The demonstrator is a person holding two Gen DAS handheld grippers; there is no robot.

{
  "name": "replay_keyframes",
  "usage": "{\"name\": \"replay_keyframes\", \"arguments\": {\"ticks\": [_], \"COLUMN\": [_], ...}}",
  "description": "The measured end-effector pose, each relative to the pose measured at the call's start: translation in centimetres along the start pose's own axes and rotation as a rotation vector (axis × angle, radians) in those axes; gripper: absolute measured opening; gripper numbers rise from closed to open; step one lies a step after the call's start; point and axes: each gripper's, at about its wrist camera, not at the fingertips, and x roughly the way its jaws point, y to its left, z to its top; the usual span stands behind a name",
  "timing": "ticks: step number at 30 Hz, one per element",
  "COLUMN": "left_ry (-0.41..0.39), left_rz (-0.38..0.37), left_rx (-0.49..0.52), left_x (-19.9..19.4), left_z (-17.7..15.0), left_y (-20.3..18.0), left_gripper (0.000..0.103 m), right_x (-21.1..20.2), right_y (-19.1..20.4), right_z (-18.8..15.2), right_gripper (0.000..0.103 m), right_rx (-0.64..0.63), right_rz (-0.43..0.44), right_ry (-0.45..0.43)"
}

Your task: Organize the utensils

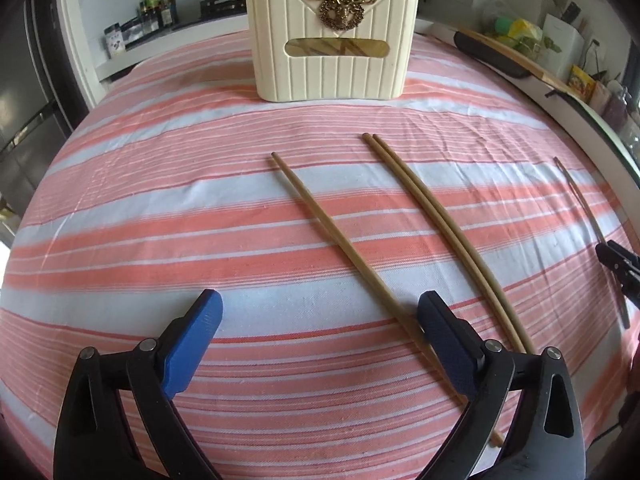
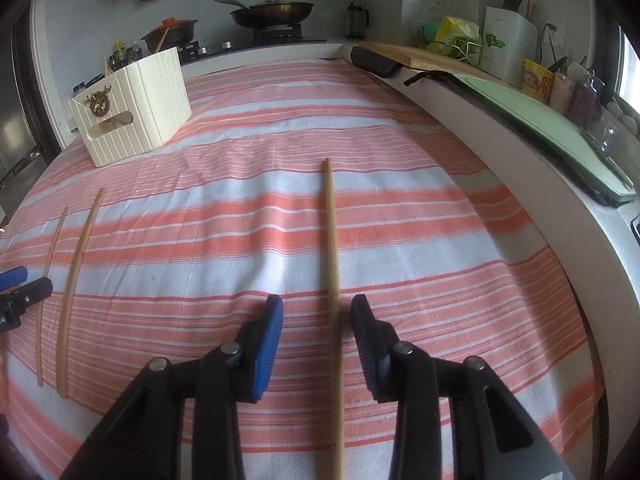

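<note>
A cream utensil holder (image 1: 334,40) (image 2: 132,108) with a gold deer emblem stands at the far side of the striped cloth; chopsticks show through its window. On the cloth lie a single wooden chopstick (image 1: 340,240) and a pair of chopsticks (image 1: 440,232) side by side. My left gripper (image 1: 320,304) hovers open and wide over the single one's near end, which runs under its right finger. My right gripper (image 2: 318,308) is open, and another chopstick (image 2: 334,260) lies on the cloth between its pads, untouched. The pair (image 2: 76,272) shows at that view's left.
The pink and white striped cloth (image 1: 160,200) covers the table. A white counter edge (image 2: 520,152) curves along the right with a cutting board, bags and jars. A stove with a pan (image 2: 272,12) and a pot is behind.
</note>
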Motion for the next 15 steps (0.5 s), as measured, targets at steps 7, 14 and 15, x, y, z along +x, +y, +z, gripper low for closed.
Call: {"name": "replay_keyframes", "arguments": {"ticks": [7,14,15], "left_ry": [-0.006,-0.004,-0.003], "left_rz": [0.001,-0.009,-0.013], "left_rx": [0.005,0.016,0.022], "left_x": [0.04,0.01,-0.05], "left_z": [-0.08,-0.17,-0.22], "left_y": [-0.04,0.14,0.19], "left_gripper": [0.100,0.100,0.100], "right_x": [-0.04,-0.05,-0.07], "right_y": [0.14,0.30,0.31], "right_z": [-0.28,-0.46,-0.47], "right_gripper": [0.036,0.036,0.036], "right_rx": [-0.003,-0.008,-0.008], "right_rz": [-0.010,-0.018,-0.018], "right_ry": [-0.017,-0.026,-0.028]}}
